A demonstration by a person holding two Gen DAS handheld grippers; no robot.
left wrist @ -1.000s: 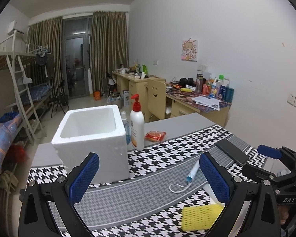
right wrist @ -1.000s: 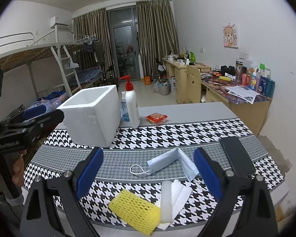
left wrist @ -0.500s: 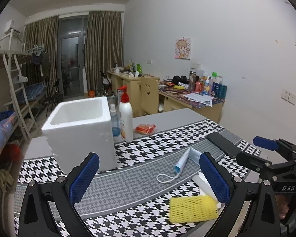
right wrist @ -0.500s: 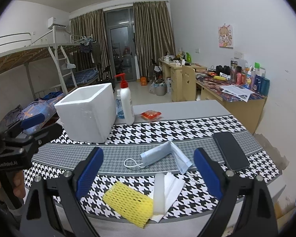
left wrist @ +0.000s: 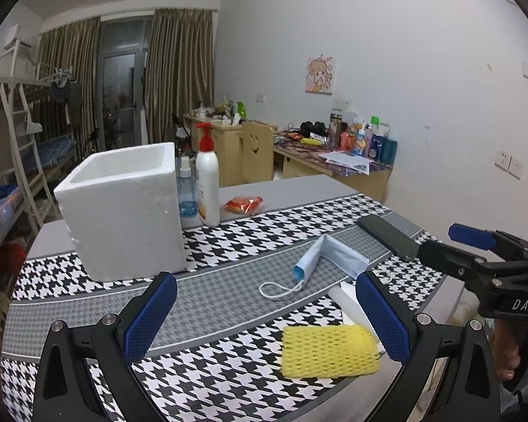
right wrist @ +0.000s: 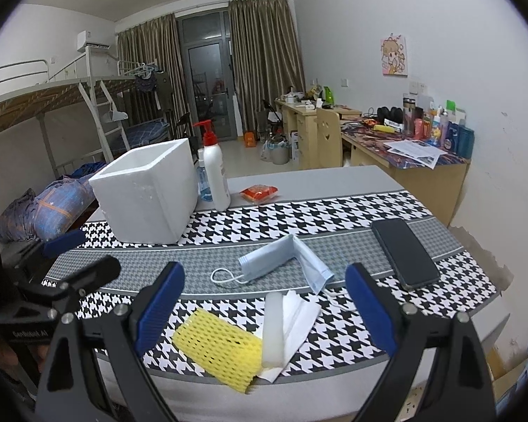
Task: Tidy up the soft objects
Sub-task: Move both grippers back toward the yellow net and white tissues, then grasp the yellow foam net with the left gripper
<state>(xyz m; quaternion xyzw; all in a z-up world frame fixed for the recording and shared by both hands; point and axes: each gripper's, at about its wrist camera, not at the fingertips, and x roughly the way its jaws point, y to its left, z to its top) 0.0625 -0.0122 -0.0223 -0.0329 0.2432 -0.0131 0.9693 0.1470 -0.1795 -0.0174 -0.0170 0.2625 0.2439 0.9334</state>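
We hold both grippers, left (left wrist: 262, 311) and right (right wrist: 264, 302), wide open and empty above the near table edge, where the yellow foam net (right wrist: 217, 349), mask (right wrist: 281, 258) and tissue (right wrist: 299, 320) lie before the foam box (right wrist: 148, 191).

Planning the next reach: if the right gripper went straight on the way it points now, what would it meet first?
Probably the folded face mask, centred between the open right gripper fingers. The yellow foam net and white foam strip lie nearer but lower, so a shallow approach may clear them; depth is unclear.
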